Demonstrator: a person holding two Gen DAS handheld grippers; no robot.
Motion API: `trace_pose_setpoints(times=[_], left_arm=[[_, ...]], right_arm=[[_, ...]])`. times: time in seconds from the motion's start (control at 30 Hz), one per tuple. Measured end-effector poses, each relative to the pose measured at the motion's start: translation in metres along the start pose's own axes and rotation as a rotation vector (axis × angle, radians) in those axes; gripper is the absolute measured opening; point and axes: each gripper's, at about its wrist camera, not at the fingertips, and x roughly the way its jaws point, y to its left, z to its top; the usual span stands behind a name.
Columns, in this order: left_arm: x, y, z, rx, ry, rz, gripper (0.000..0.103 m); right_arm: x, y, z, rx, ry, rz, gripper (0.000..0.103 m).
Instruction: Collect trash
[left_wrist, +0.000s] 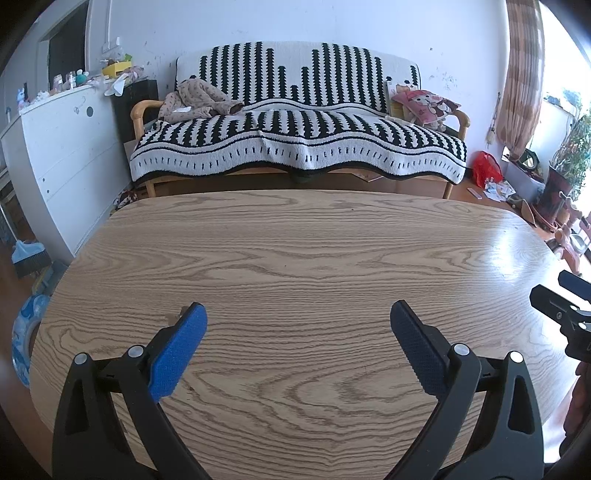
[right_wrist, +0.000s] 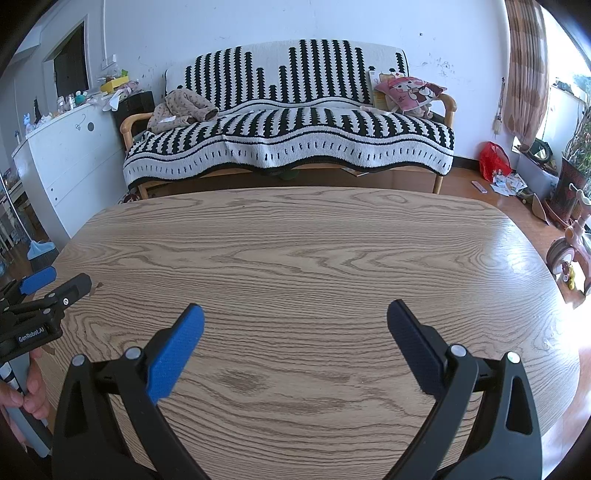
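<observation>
My left gripper (left_wrist: 298, 314) is open and empty, held over the wooden table (left_wrist: 295, 236). My right gripper (right_wrist: 295, 314) is open and empty over the same table (right_wrist: 295, 229). Each gripper shows at the edge of the other's view: the right one at the right edge of the left wrist view (left_wrist: 565, 306), the left one at the left edge of the right wrist view (right_wrist: 44, 295). No trash lies on the table top in either view. Scattered papers (left_wrist: 498, 190) lie on the floor beside a red bag (left_wrist: 487, 168), also in the right wrist view (right_wrist: 494, 159).
A sofa with a black-and-white cover (left_wrist: 295, 122) stands behind the table. A white cabinet (left_wrist: 62, 155) with clutter on top is at the left. A blue roll (left_wrist: 26, 325) sits off the table's left edge. A tricycle (right_wrist: 572, 240) and a plant stand at the right.
</observation>
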Motion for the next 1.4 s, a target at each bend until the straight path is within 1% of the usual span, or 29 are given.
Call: trace_pose_setpoints(times=[1.2, 1.4], left_arm=[[0.0057, 0.0066, -0.0083, -0.001, 0.017, 0.002, 0.096], [0.0073, 0.0091, -0.0084, -0.011, 0.021, -0.004, 0.096]], right_arm=[[-0.0002, 0.0, 0.0003, -0.001, 0.004, 0.002, 0.096], [0.0019, 0.0008, -0.0076, 0.004, 0.011, 0.007, 0.096]])
